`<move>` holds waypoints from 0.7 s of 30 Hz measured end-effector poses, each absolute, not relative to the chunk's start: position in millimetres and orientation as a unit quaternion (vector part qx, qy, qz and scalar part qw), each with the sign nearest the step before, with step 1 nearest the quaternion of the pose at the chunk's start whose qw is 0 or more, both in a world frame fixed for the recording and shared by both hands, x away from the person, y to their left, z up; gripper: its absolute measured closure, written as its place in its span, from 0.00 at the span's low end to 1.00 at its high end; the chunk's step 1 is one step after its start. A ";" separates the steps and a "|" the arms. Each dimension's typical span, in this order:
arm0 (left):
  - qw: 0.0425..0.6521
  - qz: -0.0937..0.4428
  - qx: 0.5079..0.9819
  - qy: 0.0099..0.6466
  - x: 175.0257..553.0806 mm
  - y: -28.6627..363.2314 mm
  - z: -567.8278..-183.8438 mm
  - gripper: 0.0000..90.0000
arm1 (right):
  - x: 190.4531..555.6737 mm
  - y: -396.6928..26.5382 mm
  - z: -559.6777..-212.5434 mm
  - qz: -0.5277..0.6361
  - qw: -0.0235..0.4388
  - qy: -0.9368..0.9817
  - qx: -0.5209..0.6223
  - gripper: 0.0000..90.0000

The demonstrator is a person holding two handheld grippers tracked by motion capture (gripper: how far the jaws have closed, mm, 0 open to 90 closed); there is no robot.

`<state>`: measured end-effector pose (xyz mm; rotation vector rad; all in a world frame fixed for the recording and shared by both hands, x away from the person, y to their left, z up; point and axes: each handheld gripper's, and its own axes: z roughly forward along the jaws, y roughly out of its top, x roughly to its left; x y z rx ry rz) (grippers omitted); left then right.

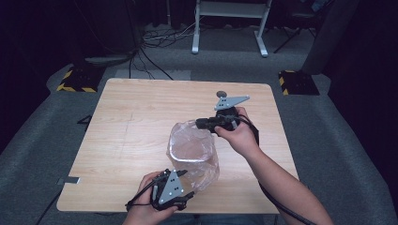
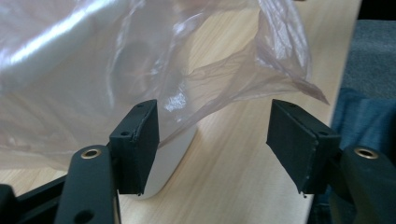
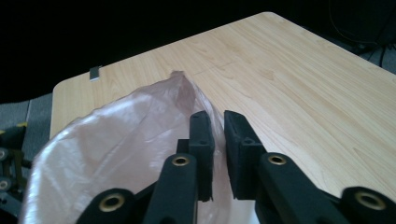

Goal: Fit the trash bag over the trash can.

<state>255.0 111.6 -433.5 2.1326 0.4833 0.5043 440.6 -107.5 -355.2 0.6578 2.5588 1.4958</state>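
While a thin, clear plastic bag [image 1: 193,152] is draped over a white round container [image 2: 173,158] near the middle of the light wooden table [image 1: 131,117], its far rim is pinched by the nearly closed right gripper [image 3: 215,135]. At the near edge, the left gripper [image 2: 212,140] is held wide, with nothing gripped. Lining seems partly done; the near rim apparently remains to be pulled down.

bare table [image 1: 131,122] left of plastic bag [image 1: 192,150], bag blocking centre
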 end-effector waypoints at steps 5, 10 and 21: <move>0.423 0.209 0.849 0.235 269.4 119.6 -438.7 0.41 | 453.9 -122.9 -366.8 0.502 0.042 0.825 0.255 0.92; 0.416 0.216 0.844 0.259 278.3 125.1 -441.2 0.42 | 459.9 -133.3 -370.9 0.516 0.025 0.807 0.285 0.90; 0.391 0.248 0.833 0.303 294.6 138.9 -444.6 0.43 | 454.0 -147.2 -371.6 0.498 -0.061 0.794 0.343 0.93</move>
